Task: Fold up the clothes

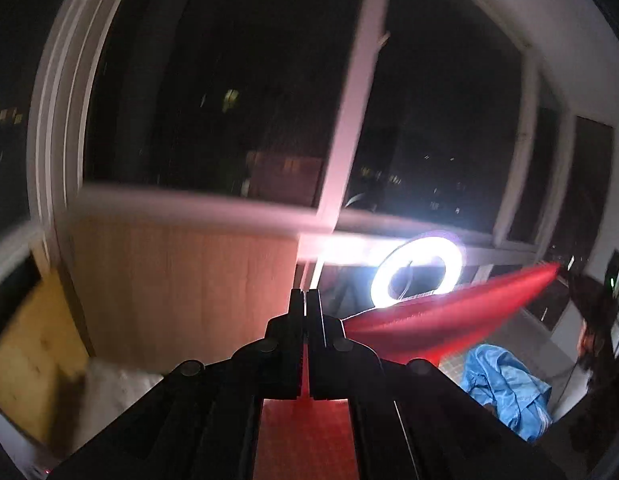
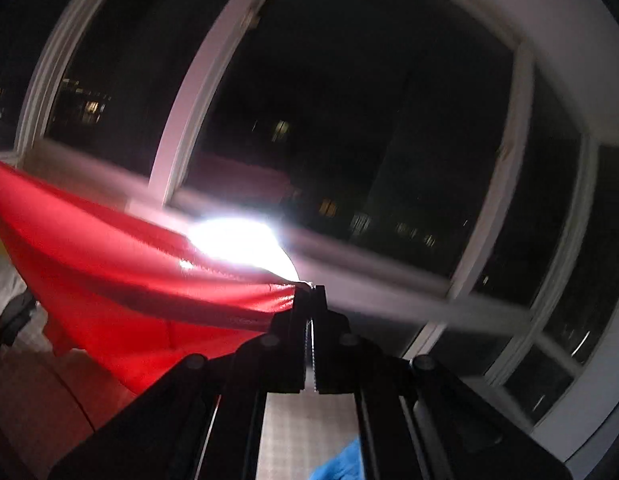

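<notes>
Dark window panes (image 1: 245,92) and a ring light (image 1: 417,272) fill the background ahead of both hand-held grippers. Left hand-held gripper (image 1: 306,300) is closed, red cloth (image 1: 449,316) running rightward from its tips; right hand-held gripper (image 2: 311,296) is pinched shut on the cloth's edge, the cloth spreading leftward. Both point up and forward, holding the cloth aloft between them. A clean fold probably needs even tension and level corners. Blue garment (image 1: 505,392) lies below, to the right.
</notes>
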Demonstrator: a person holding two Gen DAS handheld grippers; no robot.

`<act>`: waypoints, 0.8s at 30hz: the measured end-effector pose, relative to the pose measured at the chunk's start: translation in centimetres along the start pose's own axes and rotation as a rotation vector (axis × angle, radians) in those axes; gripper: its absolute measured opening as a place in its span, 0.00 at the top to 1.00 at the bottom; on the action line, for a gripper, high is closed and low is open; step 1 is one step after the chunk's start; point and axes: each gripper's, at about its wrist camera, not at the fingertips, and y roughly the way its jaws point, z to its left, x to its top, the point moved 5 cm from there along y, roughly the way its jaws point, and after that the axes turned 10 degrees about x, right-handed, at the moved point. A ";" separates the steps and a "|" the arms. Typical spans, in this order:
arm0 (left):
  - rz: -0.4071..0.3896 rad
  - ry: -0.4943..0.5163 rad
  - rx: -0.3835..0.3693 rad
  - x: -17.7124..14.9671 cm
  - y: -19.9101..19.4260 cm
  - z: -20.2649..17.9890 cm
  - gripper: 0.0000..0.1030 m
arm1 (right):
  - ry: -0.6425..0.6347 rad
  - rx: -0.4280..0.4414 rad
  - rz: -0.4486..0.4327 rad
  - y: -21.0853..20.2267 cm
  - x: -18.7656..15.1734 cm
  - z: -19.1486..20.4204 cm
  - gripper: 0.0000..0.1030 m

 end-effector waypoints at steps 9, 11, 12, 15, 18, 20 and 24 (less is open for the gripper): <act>0.126 0.103 0.047 -13.3 -7.0 0.6 0.99 | -0.015 0.132 0.061 -7.7 -9.1 3.3 0.99; 0.196 0.071 0.047 -17.9 -7.3 1.3 0.99 | 0.010 0.176 0.127 -8.5 -13.5 5.2 0.99; 0.247 0.043 0.046 -21.2 -7.5 1.8 0.99 | 0.030 0.196 0.168 -8.7 -15.8 6.2 0.99; 0.379 0.012 0.067 -29.7 -7.1 2.9 0.99 | 0.093 0.256 0.292 -9.3 -22.7 9.0 0.99; 0.531 -0.080 0.082 -38.7 -6.5 4.6 1.00 | 0.155 0.316 0.416 -9.9 -29.5 11.9 0.99; 0.602 -0.142 0.091 -43.0 -6.5 5.7 1.00 | 0.197 0.355 0.499 -10.4 -34.0 13.8 0.99; 0.719 -0.167 0.100 -49.7 -5.8 6.6 1.00 | 0.246 0.408 0.653 -10.0 -41.3 16.7 0.99</act>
